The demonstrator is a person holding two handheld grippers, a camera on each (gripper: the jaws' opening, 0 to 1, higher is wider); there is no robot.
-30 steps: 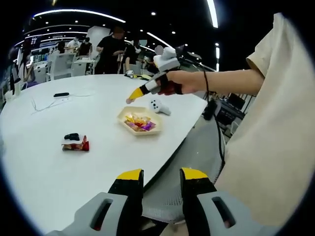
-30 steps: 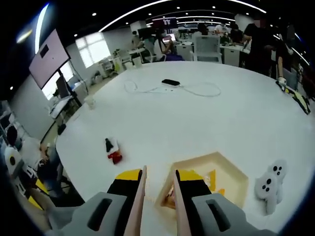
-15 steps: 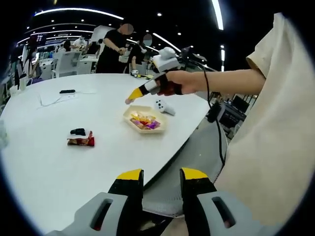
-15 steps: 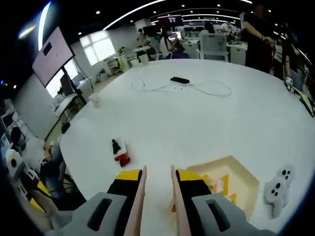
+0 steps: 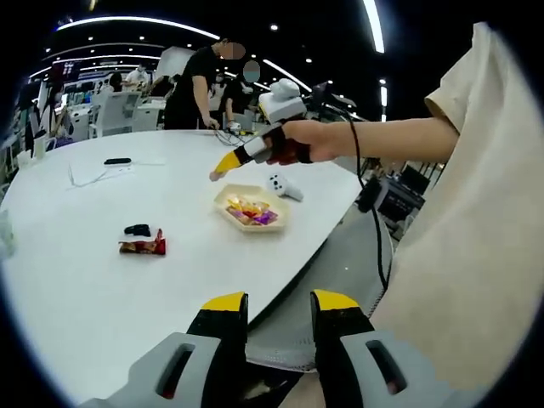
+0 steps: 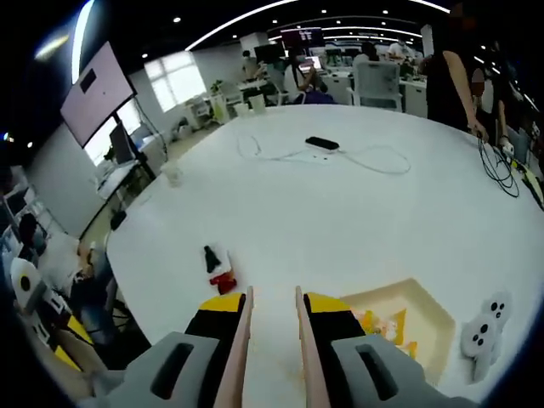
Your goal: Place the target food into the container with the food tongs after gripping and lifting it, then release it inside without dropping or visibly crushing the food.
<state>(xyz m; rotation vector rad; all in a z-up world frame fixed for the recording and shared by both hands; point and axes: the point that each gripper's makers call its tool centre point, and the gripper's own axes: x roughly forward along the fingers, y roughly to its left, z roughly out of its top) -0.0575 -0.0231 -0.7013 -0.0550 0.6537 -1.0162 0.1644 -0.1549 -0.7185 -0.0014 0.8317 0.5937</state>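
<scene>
A shallow cream tray (image 5: 274, 223) of bright wrapped candies (image 5: 246, 209) sits on the white round table (image 5: 76, 280). Left of it lies a red snack packet (image 5: 143, 247) beside a small black item (image 5: 137, 229). My right gripper (image 5: 223, 167), held in a hand, hovers above and left of the tray. In the right gripper view it (image 6: 272, 306) is shut on the food tongs (image 6: 243, 340), whose two pale arms stand slightly apart with nothing between them. The tray (image 6: 427, 295) lies to their right, the red packet (image 6: 223, 281) just ahead. My left gripper (image 5: 279, 304) hangs open off the table's edge.
A white game controller (image 5: 280, 185) lies beyond the tray (image 6: 483, 328). A black device with a white cable (image 6: 323, 144) rests far across the table, and a small cup (image 6: 172, 174) stands near the left rim. A person's sleeve (image 5: 476, 212) is at the right; people stand behind.
The right gripper with the tongs has drifted left off the tray toward the red packet; in its view the tray has slid right. The left gripper stays open and still.
</scene>
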